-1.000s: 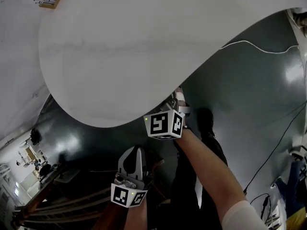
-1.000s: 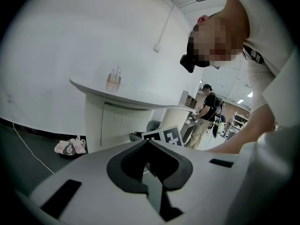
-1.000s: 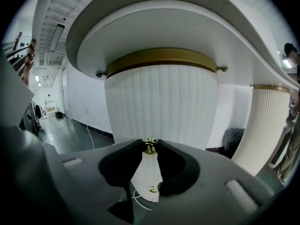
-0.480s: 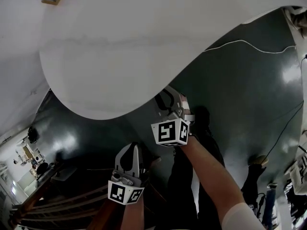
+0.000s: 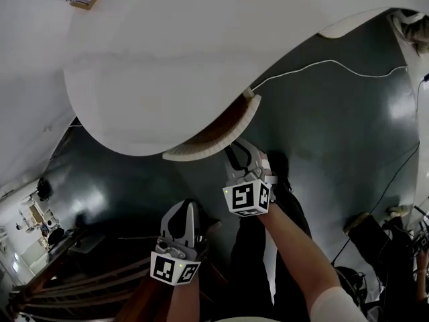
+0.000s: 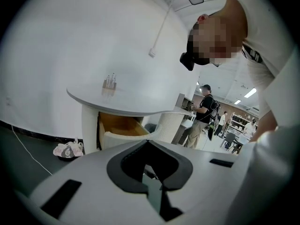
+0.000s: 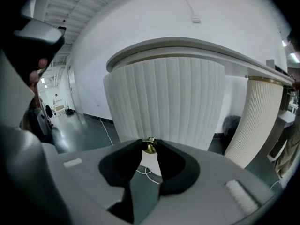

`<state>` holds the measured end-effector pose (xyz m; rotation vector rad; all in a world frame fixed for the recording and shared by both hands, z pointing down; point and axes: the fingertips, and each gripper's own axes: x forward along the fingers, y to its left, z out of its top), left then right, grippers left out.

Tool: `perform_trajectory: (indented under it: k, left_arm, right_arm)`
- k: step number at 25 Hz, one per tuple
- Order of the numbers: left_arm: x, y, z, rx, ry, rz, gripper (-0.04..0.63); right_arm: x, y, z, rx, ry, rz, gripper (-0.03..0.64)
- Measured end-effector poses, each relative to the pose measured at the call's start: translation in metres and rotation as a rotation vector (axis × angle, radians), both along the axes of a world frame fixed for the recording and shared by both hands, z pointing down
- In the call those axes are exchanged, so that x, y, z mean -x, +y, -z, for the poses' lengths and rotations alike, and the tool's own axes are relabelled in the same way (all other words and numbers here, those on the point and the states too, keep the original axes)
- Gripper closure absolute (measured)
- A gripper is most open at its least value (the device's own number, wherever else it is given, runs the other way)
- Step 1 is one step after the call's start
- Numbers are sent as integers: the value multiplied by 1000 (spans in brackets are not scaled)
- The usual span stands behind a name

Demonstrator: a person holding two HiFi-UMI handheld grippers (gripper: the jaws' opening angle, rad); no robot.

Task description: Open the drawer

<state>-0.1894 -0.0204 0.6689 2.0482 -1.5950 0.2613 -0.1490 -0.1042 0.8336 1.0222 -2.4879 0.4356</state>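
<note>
The drawer [image 5: 209, 138] sticks out from under the round white table top [image 5: 167, 59], its curved ribbed front toward me and its wooden inside showing. In the right gripper view the ribbed drawer front [image 7: 164, 102] fills the middle, and its small brass knob [image 7: 150, 146] sits pinched between the dark fingertips. My right gripper [image 5: 236, 154] [image 7: 150, 143] is shut on that knob. My left gripper [image 5: 182, 221] [image 6: 148, 141] hangs lower and nearer to me, its tips meeting with nothing between them. From its view the drawer [image 6: 123, 131] shows part-way out below the table top [image 6: 112, 101].
A white cable [image 5: 322, 64] runs over the dark floor right of the table. A small bag [image 6: 68, 149] lies on the floor by the table's base. A ribbed white column [image 7: 255, 121] stands right of the drawer. People [image 6: 202, 110] stand far behind. Wooden slats [image 5: 87, 277] lie at lower left.
The right gripper has drawn back toward me with the knob, and the drawer has slid out from under the table top. The left gripper has shifted only slightly.
</note>
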Motion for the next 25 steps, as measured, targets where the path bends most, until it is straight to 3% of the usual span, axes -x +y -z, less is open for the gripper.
perform_trajectory:
  k: [6, 25]
  left_arm:
    - [-10, 8, 0, 12, -1, -18, 589]
    - [-33, 26, 3, 29, -15, -108, 589]
  right_arm:
    - [-21, 32, 3, 17, 9, 48, 506]
    - [-55, 91, -8, 61, 27, 36, 506]
